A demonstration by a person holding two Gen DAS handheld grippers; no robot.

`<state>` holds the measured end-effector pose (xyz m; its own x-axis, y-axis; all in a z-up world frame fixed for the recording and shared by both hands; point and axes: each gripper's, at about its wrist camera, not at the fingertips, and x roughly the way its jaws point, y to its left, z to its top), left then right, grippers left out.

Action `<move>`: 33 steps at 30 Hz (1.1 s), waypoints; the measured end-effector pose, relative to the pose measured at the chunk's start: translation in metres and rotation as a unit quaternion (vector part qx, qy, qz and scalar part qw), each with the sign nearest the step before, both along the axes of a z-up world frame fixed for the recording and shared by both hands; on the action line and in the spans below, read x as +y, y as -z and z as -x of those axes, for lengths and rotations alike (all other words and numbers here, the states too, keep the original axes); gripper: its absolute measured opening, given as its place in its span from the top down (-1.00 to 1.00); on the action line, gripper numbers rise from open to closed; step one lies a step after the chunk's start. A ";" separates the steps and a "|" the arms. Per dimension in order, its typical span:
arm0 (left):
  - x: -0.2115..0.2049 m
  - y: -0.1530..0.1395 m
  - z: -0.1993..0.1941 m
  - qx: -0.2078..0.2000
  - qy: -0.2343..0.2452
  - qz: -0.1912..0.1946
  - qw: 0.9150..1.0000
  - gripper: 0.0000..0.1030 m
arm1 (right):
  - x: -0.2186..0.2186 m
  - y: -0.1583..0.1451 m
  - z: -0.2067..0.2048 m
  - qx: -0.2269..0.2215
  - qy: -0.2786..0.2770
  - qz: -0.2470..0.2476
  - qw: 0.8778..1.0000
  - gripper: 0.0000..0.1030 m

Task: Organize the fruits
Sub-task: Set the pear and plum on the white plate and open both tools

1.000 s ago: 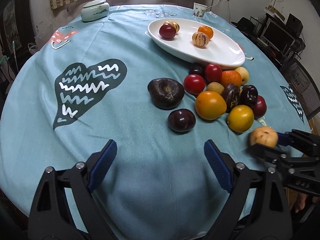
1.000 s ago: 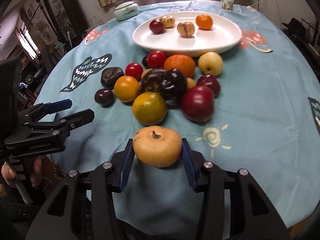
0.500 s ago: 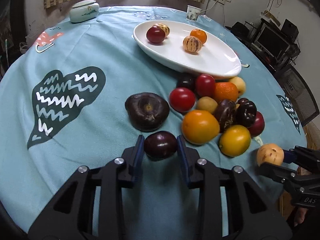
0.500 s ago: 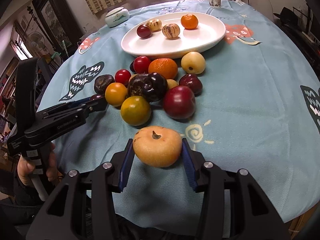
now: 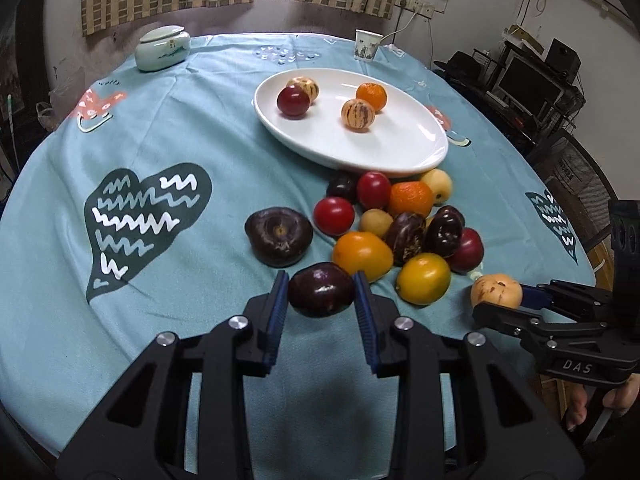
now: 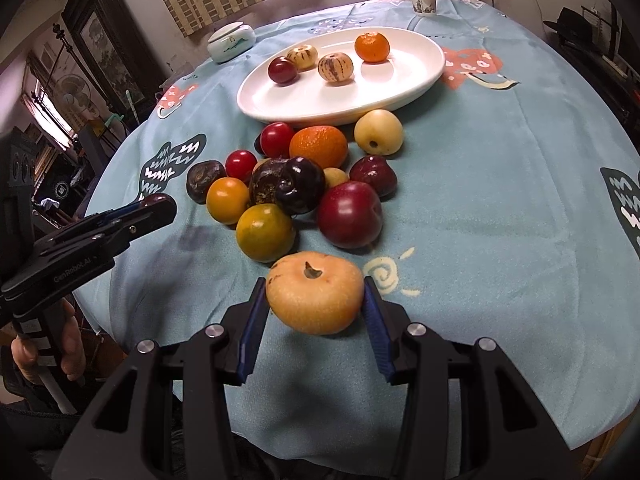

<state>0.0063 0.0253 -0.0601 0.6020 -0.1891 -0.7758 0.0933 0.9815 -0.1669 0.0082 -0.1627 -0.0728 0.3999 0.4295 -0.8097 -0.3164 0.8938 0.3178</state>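
My left gripper (image 5: 321,294) is shut on a dark purple plum (image 5: 321,289) and holds it above the cloth, near the front of the fruit pile. My right gripper (image 6: 315,300) is shut on a tan pear (image 6: 315,297), also lifted; this pear also shows in the left wrist view (image 5: 496,290). A white oval plate (image 5: 400,148) behind the pile holds a red plum (image 5: 293,101), two striped melons and an orange (image 5: 372,96). Several loose fruits lie between the plate and the grippers, among them a big dark fruit (image 5: 279,236).
A round table with a blue patterned cloth (image 5: 160,128). A lidded ceramic jar (image 5: 162,47) and a paper cup (image 5: 366,44) stand at the far edge. Chairs and electronics stand beyond the table's right side.
My left gripper moved forward, shut on the dark plum and lifted it off the cloth. My right gripper kept hold of the pear and rose a little.
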 end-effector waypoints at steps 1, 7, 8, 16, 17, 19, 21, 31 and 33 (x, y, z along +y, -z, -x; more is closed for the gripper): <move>-0.001 -0.001 0.000 -0.001 0.001 -0.001 1.000 0.36 | 0.000 -0.001 0.000 -0.001 0.000 0.000 1.000 0.09; -0.001 -0.007 -0.006 0.000 0.003 -0.002 1.000 0.36 | -0.001 -0.005 -0.005 -0.006 -0.001 -0.003 1.000 0.09; -0.002 -0.007 -0.008 0.000 0.003 -0.003 1.000 0.36 | -0.001 -0.005 -0.006 -0.007 -0.002 -0.003 1.000 0.09; -0.006 -0.023 -0.040 -0.009 0.009 -0.022 1.000 0.36 | 0.003 -0.014 -0.028 -0.013 -0.015 -0.007 1.000 0.09; -0.008 -0.030 -0.049 -0.015 0.011 -0.027 0.999 0.36 | 0.004 -0.018 -0.032 -0.019 -0.016 -0.006 1.000 0.09; -0.010 -0.042 -0.072 -0.022 0.015 -0.033 0.999 0.36 | 0.006 -0.029 -0.047 -0.034 -0.022 0.001 0.999 0.09; -0.012 -0.051 -0.098 -0.024 0.017 -0.035 0.999 0.36 | 0.008 -0.039 -0.065 -0.046 -0.023 0.005 0.999 0.09; -0.042 -0.042 -0.263 0.020 0.023 -0.044 0.999 0.35 | 0.014 -0.042 -0.210 -0.052 0.016 0.057 0.997 0.09; -0.048 -0.032 -0.281 0.034 0.025 -0.044 0.998 0.35 | 0.014 -0.033 -0.228 -0.036 0.021 0.058 0.997 0.10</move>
<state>0.2871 -0.0230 -0.0284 0.5386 -0.1469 -0.8296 0.1331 0.9872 -0.0883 0.2362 -0.1487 -0.0397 0.4744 0.3166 -0.8214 -0.2972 0.9359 0.1891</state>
